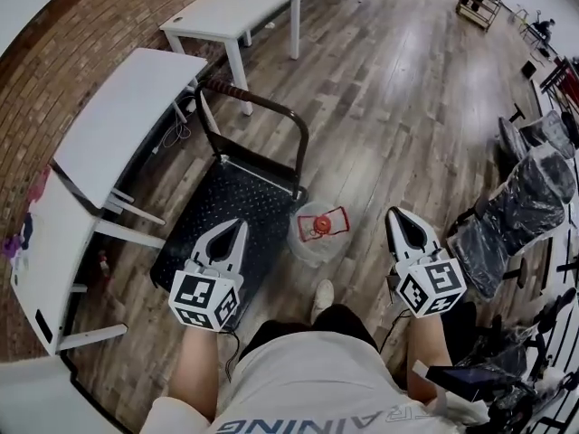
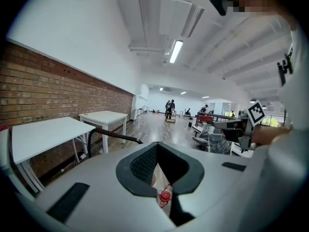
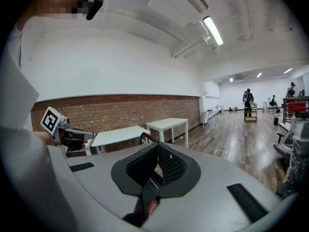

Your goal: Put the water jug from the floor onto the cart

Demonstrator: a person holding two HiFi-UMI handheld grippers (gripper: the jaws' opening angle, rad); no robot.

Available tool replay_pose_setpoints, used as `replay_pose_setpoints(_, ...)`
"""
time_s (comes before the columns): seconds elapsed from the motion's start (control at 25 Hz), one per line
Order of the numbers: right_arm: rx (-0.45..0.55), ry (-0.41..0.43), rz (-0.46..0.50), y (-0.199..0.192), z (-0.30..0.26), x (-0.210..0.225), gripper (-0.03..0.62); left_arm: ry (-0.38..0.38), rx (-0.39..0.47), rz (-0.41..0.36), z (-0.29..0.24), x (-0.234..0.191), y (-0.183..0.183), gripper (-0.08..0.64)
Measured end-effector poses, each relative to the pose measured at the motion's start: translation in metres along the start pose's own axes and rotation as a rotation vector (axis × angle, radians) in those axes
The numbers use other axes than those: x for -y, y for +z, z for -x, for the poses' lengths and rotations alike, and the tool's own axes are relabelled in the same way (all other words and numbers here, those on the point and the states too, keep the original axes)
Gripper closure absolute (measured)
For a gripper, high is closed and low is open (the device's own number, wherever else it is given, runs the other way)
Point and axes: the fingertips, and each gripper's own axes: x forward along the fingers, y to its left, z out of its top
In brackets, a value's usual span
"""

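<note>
The clear water jug (image 1: 318, 233) with a red cap and red handle stands on the wooden floor, just right of the black platform cart (image 1: 226, 208). The cart's curved push handle (image 1: 262, 107) rises at its far end. My left gripper (image 1: 239, 226) hovers over the cart's near right corner, shut and empty, left of the jug. My right gripper (image 1: 396, 213) is shut and empty, to the jug's right. The jug's red cap (image 2: 164, 196) shows below the jaws in the left gripper view, and a red part of the jug (image 3: 151, 207) shows low in the right gripper view.
Two white tables (image 1: 118, 116) (image 1: 240, 7) stand along the brick wall left of the cart. Plastic-wrapped chairs (image 1: 529, 197) crowd the right side. My shoe (image 1: 322, 297) is just behind the jug. Open wooden floor stretches beyond the cart, with people far off.
</note>
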Motion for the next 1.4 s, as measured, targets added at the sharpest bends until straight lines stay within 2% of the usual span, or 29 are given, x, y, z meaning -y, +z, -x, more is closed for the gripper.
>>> replay_pose_setpoints(0.16, -0.03, 0.05, 0.001, -0.005, -0.029, 0.041, 0.589, 0.058, 0.002, 0.053, -0.038, 0.004, 0.008, 0.56)
replay_pose_setpoints(0.28, -0.064, 0.077, -0.022, -0.025, -0.048, 0.061, 0.589, 0.085, -0.026, 0.047, -0.057, 0.009, -0.001, 0.56)
replay_pose_setpoints(0.52, -0.16, 0.111, -0.068, -0.081, -0.075, 0.076, 0.589, 0.106, -0.114, 0.079, -0.08, 0.009, -0.043, 0.56)
replay_pose_setpoints(0.76, -0.24, 0.108, -0.076, -0.151, -0.114, 0.069, 0.579, 0.144, -0.177, 0.12, -0.094, -0.021, -0.102, 0.56)
replay_pose_setpoints(0.96, -0.306, 0.09, -0.109, -0.227, -0.154, 0.057, 0.476, 0.162, -0.223, 0.098, -0.105, -0.057, -0.152, 0.56)
replay_pose_setpoints(1.16, -0.383, 0.123, -0.058, -0.293, -0.187, 0.043, 0.439, 0.187, -0.268, 0.105, -0.107, -0.082, -0.204, 0.56)
replay_pose_setpoints(1.4, -0.473, 0.16, -0.002, -0.366, -0.212, 0.036, 0.315, 0.228, -0.322, 0.143, -0.105, -0.093, -0.262, 0.56)
